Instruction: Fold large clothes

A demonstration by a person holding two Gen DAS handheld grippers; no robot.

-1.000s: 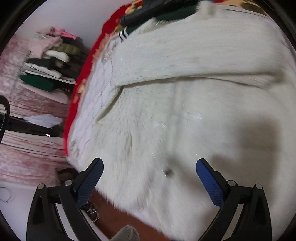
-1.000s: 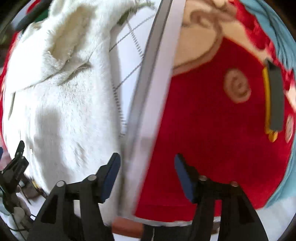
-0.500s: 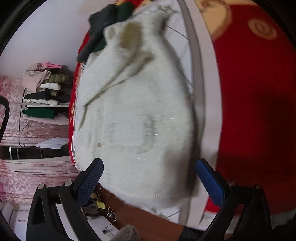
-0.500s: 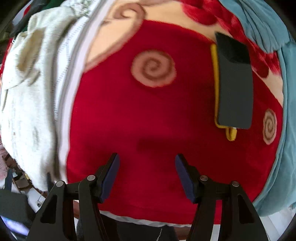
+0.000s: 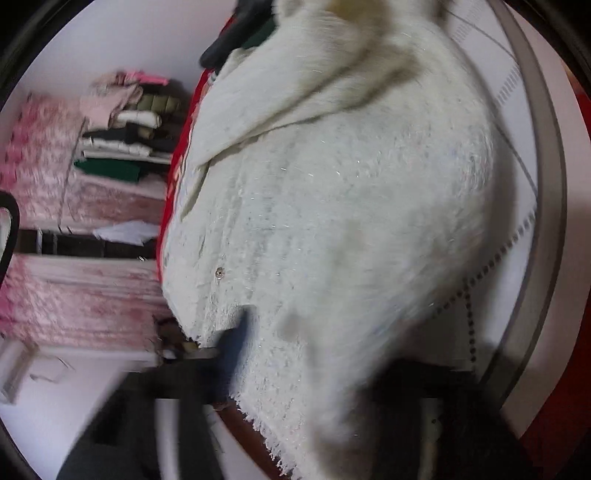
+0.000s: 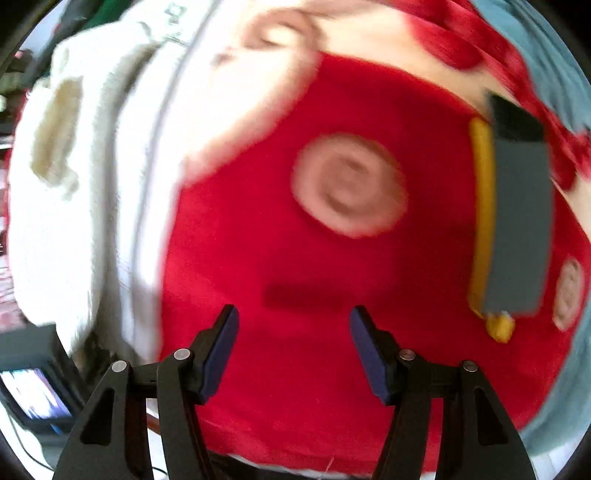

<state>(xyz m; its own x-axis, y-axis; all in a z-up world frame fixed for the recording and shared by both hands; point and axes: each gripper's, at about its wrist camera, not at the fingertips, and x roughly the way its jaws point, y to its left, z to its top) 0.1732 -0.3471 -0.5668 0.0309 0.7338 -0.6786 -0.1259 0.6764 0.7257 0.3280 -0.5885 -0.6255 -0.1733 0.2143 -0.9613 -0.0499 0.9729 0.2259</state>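
A large fluffy white garment (image 5: 332,221) lies on a white board (image 5: 517,122) over a red blanket. It fills the left wrist view and shows at the left edge of the right wrist view (image 6: 59,184). My left gripper (image 5: 314,350) is low at the garment's near edge; its left finger (image 5: 236,347) is blurred and the right one is hidden under the fabric. My right gripper (image 6: 293,332) is open and empty above the red blanket (image 6: 295,258), to the right of the garment.
A grey and yellow flat object (image 6: 517,229) lies on the blanket at the right. A shelf with stacked folded clothes (image 5: 125,140) stands at the far left. Dark clothes (image 5: 240,33) lie beyond the white garment. A teal cover (image 6: 554,55) borders the blanket.
My left gripper has swung from the board's edge back over the white garment and dropped to its near hem. My right gripper has moved right, off the board, over the red blanket.
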